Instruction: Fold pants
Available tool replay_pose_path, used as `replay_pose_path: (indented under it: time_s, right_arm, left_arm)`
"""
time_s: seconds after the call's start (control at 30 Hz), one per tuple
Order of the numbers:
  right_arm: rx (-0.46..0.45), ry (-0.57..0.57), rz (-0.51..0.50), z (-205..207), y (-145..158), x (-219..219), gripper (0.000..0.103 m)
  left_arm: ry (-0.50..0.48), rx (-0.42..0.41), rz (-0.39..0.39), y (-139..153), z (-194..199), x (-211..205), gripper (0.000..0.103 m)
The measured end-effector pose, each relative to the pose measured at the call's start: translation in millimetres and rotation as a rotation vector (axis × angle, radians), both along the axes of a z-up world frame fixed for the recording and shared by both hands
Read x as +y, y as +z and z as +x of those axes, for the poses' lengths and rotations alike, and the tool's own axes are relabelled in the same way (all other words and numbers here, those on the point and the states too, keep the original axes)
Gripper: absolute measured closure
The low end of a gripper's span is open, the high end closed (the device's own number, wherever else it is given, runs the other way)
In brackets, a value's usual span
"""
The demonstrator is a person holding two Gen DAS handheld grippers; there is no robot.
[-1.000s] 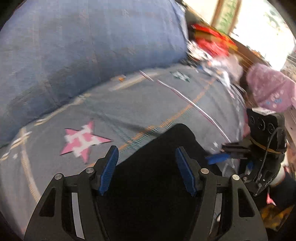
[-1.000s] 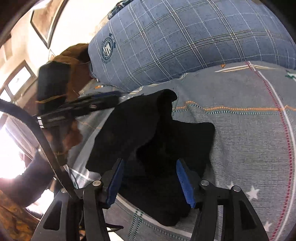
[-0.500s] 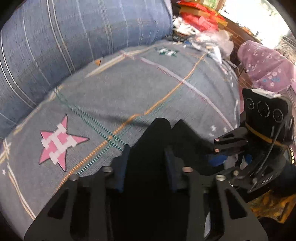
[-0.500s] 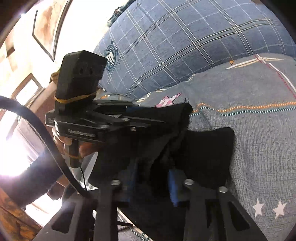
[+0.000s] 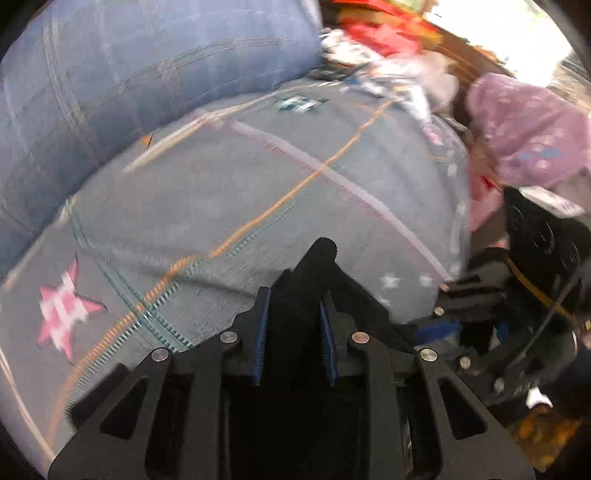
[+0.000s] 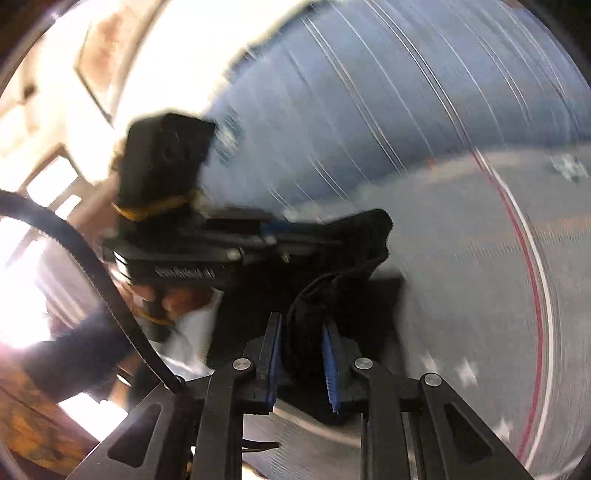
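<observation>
- The pants (image 5: 321, 266) are a black bunch on the grey patterned bedspread (image 5: 258, 192), at the near part of the bed; their shape is hard to read because the cloth shows no folds or seams in the dark.
- The left tongs (image 5: 293, 314) have their blue pads pressed on a raised peak of the black cloth — the fabric fills the narrow gap and juts out past the tips.
- Below that grip the garment vanishes behind the black frame of the tongs, so how much hangs there cannot be told.
- The right tongs (image 6: 301, 332) are closing, with a thick roll of the pants (image 6: 354, 266) between the pads, which touch it on both sides.
- In the right wrist view the left tongs (image 6: 295, 230) reach in from the left, clamped on a pointed corner of the same cloth; a hand (image 6: 173, 299) under them is partly hidden and blurred.
- In the left wrist view the right tongs (image 5: 436, 325) sit at the right edge, mostly cut off, their tips lost behind the dark cloth.
- A blue checked pillow (image 5: 110, 92) lies against the far side of the bedspread.
- A pink flowered cloth (image 5: 528, 140) and a red and white heap (image 5: 380, 33) beyond the bed are too smeared to name — both views are motion-blurred.
</observation>
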State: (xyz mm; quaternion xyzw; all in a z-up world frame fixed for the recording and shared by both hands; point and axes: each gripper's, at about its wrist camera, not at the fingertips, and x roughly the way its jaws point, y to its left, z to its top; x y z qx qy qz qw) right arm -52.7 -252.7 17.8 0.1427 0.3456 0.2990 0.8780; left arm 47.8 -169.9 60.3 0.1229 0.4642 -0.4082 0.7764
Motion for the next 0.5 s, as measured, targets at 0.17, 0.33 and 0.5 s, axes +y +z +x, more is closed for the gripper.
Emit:
replay_pose_path:
  time_s: [0.17, 0.33, 0.5]
  right_arm:
    - [0.063, -0.065, -0.014, 7.9, -21.2, -9.4, 0.062]
    - [0.003, -0.092, -0.177, 0.6, 16.4, -7.3, 0.056]
    - [-0.088, -0.062, -0.116, -5.3, 37.7, -7.9, 0.056]
  left_arm:
    - [0.041, 0.067, -0.124, 15.6, 9.0, 20.4, 0.062]
    - [0.14, -0.067, -0.184, 63.3, -1.0, 67.4, 0.059]
    - [0.341, -0.129, -0.188, 76.9, -14.3, 131.1, 0.052]
